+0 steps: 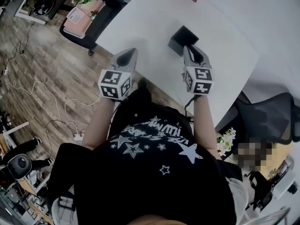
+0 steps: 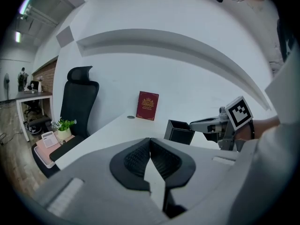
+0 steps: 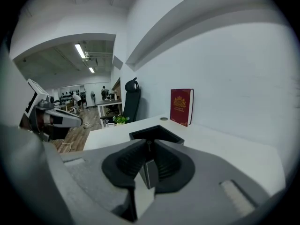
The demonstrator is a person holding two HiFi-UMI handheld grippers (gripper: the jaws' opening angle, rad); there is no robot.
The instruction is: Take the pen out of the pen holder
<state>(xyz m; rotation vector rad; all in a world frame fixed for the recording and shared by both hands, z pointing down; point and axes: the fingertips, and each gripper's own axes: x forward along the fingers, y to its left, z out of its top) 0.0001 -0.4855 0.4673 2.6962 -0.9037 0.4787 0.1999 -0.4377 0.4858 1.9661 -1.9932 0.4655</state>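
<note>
Pen [image 3: 149, 143]: one, only a thin tip showing, between the jaws of your right hand-held gripper [image 1: 189, 48], over the holder's mouth.
Holder [image 1: 181, 37]: one, black and square, upright on the surface [image 1: 140, 22].
Right hand-held gripper: narrow, pinched on the pen.
Left hand-held gripper [image 1: 131, 54]: jaws together with nothing in them, apart from the holder.
Book [image 2: 147, 105]: one, red, standing at the wall.
Hand-held grippers: two, both yours.

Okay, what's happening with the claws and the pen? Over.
Left claw shut, empty. Right claw shut on pen at pen holder. Nothing in the way.
</note>
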